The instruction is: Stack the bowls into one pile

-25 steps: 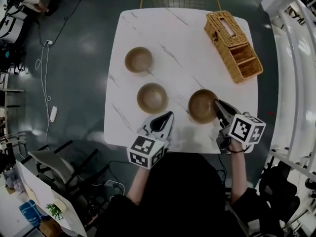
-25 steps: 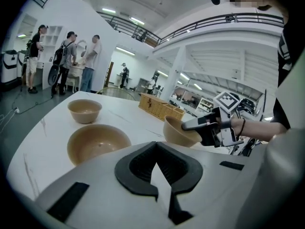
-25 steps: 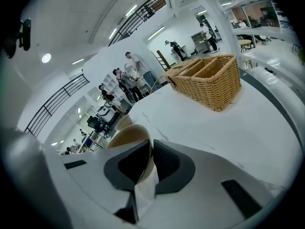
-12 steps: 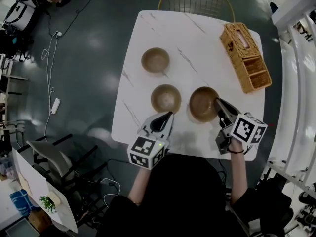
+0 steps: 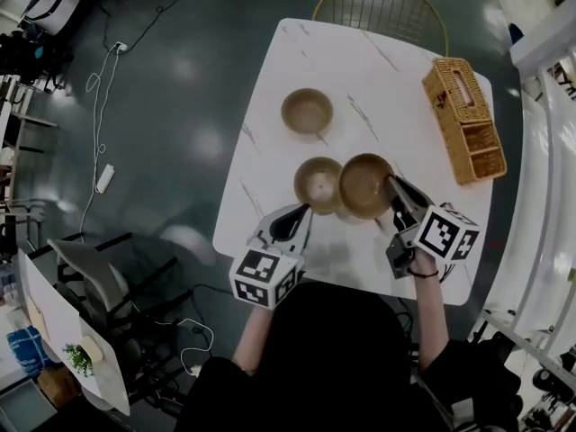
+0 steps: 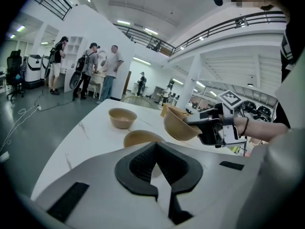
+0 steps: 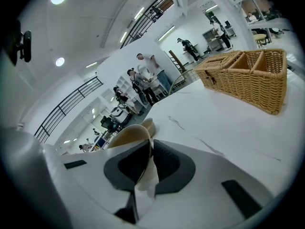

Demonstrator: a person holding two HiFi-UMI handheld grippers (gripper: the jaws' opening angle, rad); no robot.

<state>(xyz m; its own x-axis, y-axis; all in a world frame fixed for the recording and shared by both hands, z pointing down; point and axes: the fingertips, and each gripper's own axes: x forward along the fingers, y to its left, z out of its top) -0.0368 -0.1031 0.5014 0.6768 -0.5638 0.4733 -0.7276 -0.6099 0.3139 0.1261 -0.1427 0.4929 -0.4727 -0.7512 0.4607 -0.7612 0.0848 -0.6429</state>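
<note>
Three tan bowls are on or over the white marble table [image 5: 414, 88]. The far bowl [image 5: 307, 111] [image 6: 122, 117] stands alone. The middle bowl [image 5: 319, 184] [image 6: 140, 137] sits just beyond my left gripper [image 5: 304, 209] [image 6: 155, 144], which is shut and empty. My right gripper [image 5: 391, 182] [image 7: 151, 140] is shut on the rim of the third bowl [image 5: 364, 185] [image 6: 180, 124] [image 7: 128, 133]. That bowl hangs tilted above the table, its left edge over the middle bowl's right side.
A wicker basket [image 5: 465, 120] [image 7: 248, 73] with compartments lies at the table's right side. A wire-backed chair [image 5: 378, 3] stands at the far edge. People stand in the room beyond the table.
My right gripper has carried its bowl left across the table, from beside the middle bowl to overlapping its right edge. My left gripper has also shifted left along the near edge.
</note>
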